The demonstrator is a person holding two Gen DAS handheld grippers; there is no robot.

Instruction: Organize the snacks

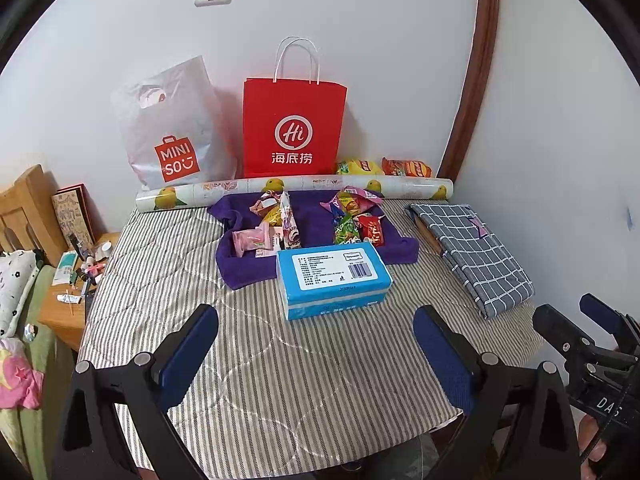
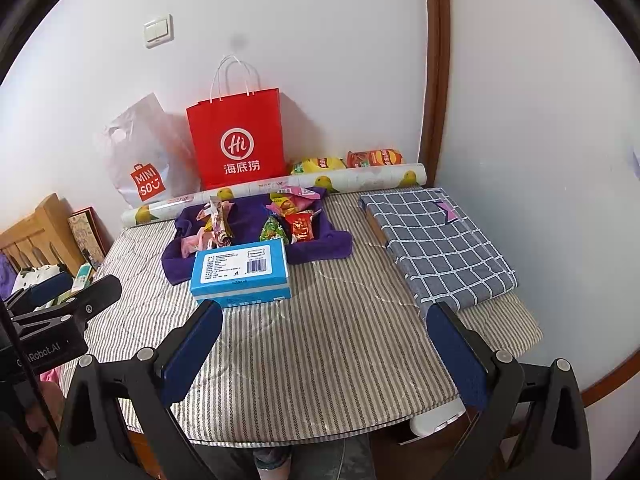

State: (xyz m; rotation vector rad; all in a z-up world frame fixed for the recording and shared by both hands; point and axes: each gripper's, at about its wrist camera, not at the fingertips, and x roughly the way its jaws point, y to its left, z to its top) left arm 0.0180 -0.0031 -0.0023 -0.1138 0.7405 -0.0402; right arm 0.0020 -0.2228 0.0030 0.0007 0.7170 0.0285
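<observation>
Two heaps of wrapped snacks lie on a purple cloth at the back of the striped table: pink packets at left, green and red packets at right. A blue tissue box stands in front of the cloth. My left gripper is open and empty, near the table's front edge. My right gripper is open and empty, also at the front, to the right of the left one.
A red paper bag and a white MINISO bag lean on the wall. A fruit-print roll, two chip bags, a folded checked cloth. A cluttered wooden stand at left.
</observation>
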